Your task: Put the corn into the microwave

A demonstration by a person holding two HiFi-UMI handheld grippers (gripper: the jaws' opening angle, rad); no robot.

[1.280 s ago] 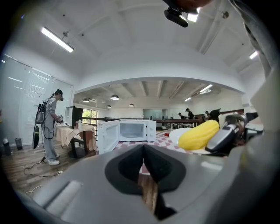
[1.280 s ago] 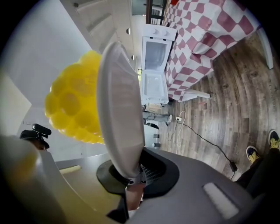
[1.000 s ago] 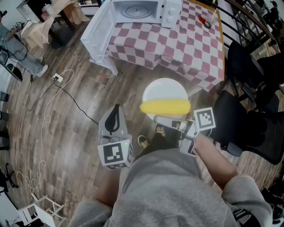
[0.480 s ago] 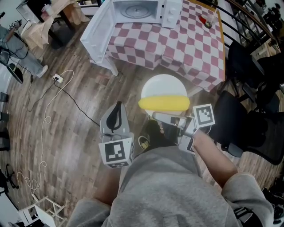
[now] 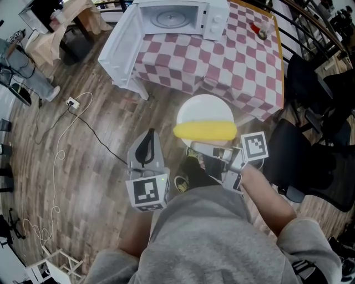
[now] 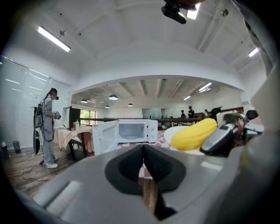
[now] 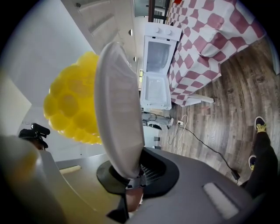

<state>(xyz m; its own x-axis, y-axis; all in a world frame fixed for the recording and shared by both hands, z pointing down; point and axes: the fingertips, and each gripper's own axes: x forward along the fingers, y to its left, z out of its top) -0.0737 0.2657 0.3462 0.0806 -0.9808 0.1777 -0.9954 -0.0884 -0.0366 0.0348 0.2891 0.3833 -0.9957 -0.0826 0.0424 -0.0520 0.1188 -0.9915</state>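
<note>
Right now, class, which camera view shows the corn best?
The head view: the whole corn shows from above, lying across the white plate. The left gripper view shows it from the side, with one end hidden. The right gripper view shows only a close, bulging part beside the plate's edge.

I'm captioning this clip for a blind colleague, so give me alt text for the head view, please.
The right tongs grip the rim of a white plate carrying a yellow corn cob above a wooden floor. Ahead, a white microwave stands with its door open on a checked tablecloth; the left tongs are shut and empty.
</note>
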